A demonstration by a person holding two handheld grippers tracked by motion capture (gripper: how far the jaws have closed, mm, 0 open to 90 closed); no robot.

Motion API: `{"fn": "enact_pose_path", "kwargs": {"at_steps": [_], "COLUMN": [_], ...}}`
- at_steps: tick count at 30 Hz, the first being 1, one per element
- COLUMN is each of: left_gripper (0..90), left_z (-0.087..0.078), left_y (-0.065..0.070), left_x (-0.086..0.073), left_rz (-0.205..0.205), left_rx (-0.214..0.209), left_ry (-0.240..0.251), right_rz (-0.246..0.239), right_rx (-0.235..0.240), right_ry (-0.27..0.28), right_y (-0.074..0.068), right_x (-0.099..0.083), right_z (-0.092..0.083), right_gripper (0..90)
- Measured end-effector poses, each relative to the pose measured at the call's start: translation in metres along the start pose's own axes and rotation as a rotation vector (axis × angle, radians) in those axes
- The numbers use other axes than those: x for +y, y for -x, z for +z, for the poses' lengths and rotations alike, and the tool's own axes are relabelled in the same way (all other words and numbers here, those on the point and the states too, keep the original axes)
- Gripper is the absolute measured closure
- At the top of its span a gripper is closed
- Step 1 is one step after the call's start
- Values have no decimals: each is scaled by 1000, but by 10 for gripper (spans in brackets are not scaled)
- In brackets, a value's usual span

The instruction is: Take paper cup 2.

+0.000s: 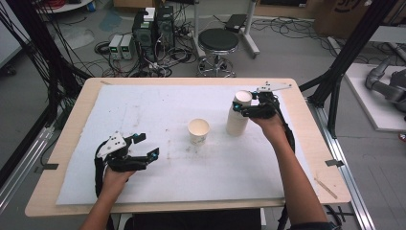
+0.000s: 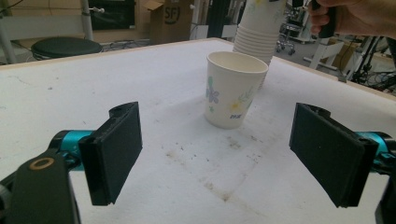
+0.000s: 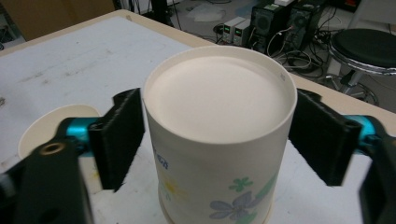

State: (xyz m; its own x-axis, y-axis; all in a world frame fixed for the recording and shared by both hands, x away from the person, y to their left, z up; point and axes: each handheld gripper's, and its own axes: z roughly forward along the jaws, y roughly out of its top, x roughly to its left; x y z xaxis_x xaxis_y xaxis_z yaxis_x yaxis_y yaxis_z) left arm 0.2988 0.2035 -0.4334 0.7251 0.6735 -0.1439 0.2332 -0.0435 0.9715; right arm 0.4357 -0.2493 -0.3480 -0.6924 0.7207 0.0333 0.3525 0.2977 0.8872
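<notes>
The right tongs [image 3: 219,140] close around the top of the inverted paper-cup stack [image 3: 219,135]; left tongs [image 2: 219,154] gape open, well apart.

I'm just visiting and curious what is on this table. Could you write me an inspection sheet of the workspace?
Surface: wooden table under a white mat, stained near the middle.
Job's things: upside-down stack of paper cups; single upright flowered paper cup beside it, apart.
Clutter: nothing seen.
Grippers: right tongs straddle the stack's top cup, pads at or near its sides, contact unclear; left tongs open, empty, aimed at the single cup.
Cables: tangled on the floor behind the table.
Surroundings: black stool, computer towers, cardboard box.
</notes>
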Motion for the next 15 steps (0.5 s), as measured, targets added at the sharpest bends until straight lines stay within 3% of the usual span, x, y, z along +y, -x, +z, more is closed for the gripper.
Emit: {"fn": "enact_pose_path", "kwargs": {"at_steps": [5,15], "left_gripper": [170,171], "left_z": [0,-1], "left_y": [0,-1], "left_x": [0,0], "left_rz": [0,-1], "left_rx": [-2,-5], "left_ry": [0,-4], "right_rz": [-7,-23], "right_rx": [1,-9], "right_ry": [9,17], "right_y": [1,0], "right_x": [2,10], "right_z": [0,-4], "right_gripper": [325,333]}}
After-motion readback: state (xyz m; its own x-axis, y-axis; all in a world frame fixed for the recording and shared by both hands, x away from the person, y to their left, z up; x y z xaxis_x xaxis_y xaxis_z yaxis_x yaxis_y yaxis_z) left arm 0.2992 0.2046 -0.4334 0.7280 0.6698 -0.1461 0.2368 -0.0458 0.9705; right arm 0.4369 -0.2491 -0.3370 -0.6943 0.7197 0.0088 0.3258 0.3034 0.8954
